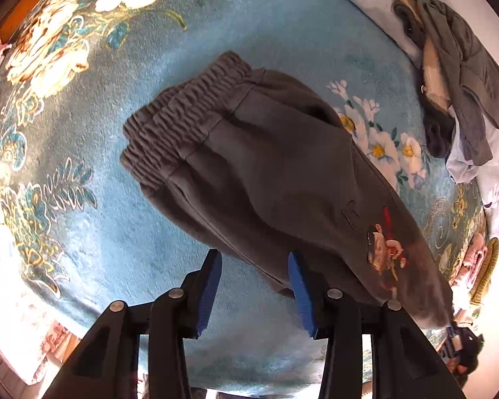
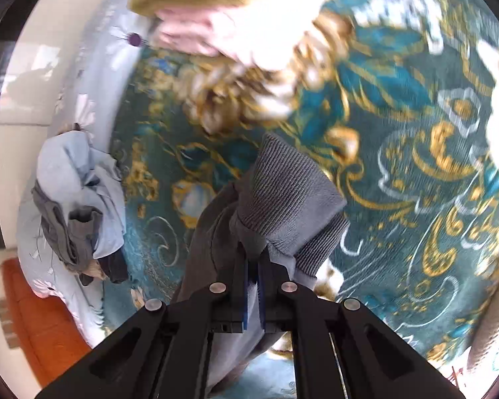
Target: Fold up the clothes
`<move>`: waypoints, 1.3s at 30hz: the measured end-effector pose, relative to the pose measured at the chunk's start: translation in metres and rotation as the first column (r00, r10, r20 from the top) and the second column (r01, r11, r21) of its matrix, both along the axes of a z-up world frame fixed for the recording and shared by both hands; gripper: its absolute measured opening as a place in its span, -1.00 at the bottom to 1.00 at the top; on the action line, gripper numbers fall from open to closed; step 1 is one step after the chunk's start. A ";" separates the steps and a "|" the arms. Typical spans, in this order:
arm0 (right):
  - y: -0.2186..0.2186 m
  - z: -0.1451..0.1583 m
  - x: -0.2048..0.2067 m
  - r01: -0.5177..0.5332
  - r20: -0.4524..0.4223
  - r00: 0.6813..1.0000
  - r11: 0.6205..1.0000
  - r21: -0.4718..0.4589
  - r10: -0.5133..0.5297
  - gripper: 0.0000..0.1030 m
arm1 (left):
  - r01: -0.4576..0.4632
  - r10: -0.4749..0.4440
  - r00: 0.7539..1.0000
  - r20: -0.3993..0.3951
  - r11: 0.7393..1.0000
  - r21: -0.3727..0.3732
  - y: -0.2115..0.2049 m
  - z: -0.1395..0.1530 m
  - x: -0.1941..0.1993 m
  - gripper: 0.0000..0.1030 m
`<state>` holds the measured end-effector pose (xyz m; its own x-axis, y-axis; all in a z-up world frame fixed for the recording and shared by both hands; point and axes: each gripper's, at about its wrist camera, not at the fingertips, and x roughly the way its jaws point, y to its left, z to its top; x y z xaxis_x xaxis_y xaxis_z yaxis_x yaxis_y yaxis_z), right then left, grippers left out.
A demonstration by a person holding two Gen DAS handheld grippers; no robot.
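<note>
Left wrist view: the grey sweatpants [image 1: 276,173] lie spread on the blue floral blanket [image 1: 116,226], waistband away from the camera. The left tongs [image 1: 254,286] stand wide apart, holding nothing — poised at the trousers' near edge.

Right wrist view: the right tongs [image 2: 253,276] are clamped on the ribbed cuffs [image 2: 282,193], lifted off the blanket — likely mid-fold, leg ends next carried towards the waistband.
</note>
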<state>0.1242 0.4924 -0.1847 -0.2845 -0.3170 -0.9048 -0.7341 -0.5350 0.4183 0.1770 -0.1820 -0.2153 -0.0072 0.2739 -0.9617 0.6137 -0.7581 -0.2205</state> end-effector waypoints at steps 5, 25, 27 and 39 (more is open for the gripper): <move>-0.005 -0.003 -0.002 -0.024 -0.051 0.998 0.999 -0.022 0.023 -0.70 | 0.027 -0.027 1.000 0.010 0.999 0.030 0.025 -0.002 0.003 -0.06; -0.083 -0.014 0.010 -0.267 -0.038 0.964 0.947 -0.180 0.265 -0.89 | -0.240 0.229 0.970 0.078 0.951 0.194 0.114 -0.069 0.019 -0.71; -0.086 -0.016 -0.003 -0.268 -0.036 0.963 0.944 -0.194 0.267 -0.91 | -0.228 0.221 0.974 0.059 0.956 0.186 0.114 -0.061 0.016 -0.85; -0.070 0.014 -0.046 -0.280 -0.156 0.954 0.948 -0.151 0.257 -0.63 | -0.240 0.235 0.971 0.048 0.945 0.224 0.115 -0.046 0.020 -0.89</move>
<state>0.0782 0.4226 -0.1705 -0.2810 -0.5432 -0.7912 -0.5046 -0.6177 0.6032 0.1972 -0.0675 -0.2609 -0.0794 0.4772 -0.8752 0.7759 -0.5216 -0.3548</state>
